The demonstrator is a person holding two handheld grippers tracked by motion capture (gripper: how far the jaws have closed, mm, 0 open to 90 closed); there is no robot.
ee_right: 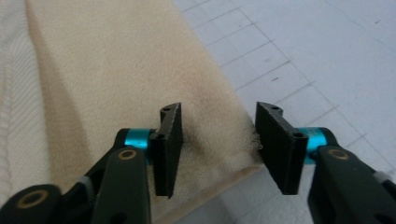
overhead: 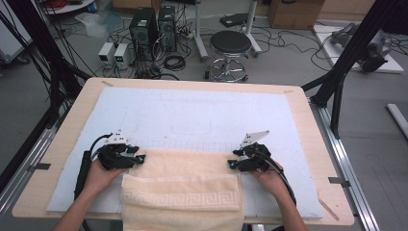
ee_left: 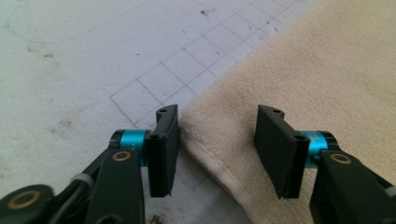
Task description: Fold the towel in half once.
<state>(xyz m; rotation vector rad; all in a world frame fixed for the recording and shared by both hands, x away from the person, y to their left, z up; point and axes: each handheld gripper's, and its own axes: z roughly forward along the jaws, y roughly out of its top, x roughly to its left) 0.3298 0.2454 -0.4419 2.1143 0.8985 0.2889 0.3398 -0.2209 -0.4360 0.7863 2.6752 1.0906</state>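
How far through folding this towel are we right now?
The towel already has its near part folded over, a patterned band on top. Now the left gripper and right gripper sit open at its far corners, gripping nothing. Closing on those corners and the next fold remain.

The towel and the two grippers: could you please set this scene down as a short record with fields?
surface: white gridded mat on a wooden table
towel: cream, partly folded, at the near edge of the table
folded band: patterned border faces up
left gripper: at the towel's left far corner, jaws apart, corner edge between them, not clamped
right gripper: at the towel's right far corner, jaws apart, straddling the edge, not clamped
hands: one on each gripper
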